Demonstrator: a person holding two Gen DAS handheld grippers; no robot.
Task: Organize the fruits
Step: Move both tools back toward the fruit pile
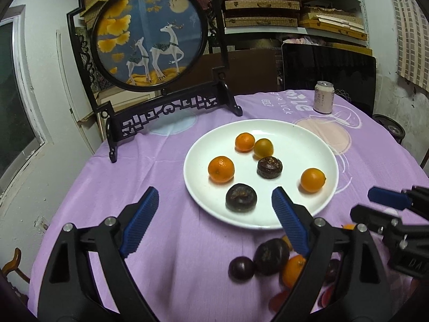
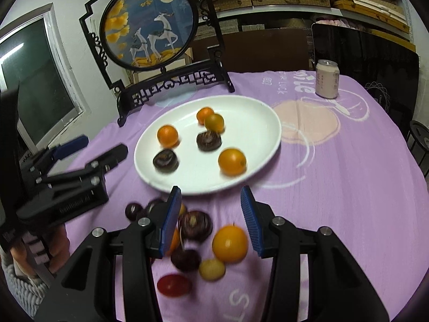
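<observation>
A white plate [image 1: 308, 139] [image 2: 257, 112] on the purple cloth holds several small oranges and two dark round fruits [image 1: 241, 197] [image 2: 165, 160]. A loose pile of dark fruits [image 1: 271, 256] [image 2: 195, 225], oranges [image 2: 230, 243], a yellow one [image 2: 211, 269] and a red one [image 2: 174, 285] lies on the cloth in front of the plate. My left gripper [image 1: 214, 220] is open and empty, hovering at the plate's near-left rim. My right gripper [image 2: 211, 220] is open and empty above the pile; it also shows in the left wrist view [image 1: 375, 206].
A round deer picture on a black carved stand [image 1: 150, 35] [image 2: 150, 24] stands at the back left of the table. A pale drink can [image 1: 323, 97] [image 2: 327, 79] stands at the back right. A dark chair back [image 1: 329, 69] rises behind the table.
</observation>
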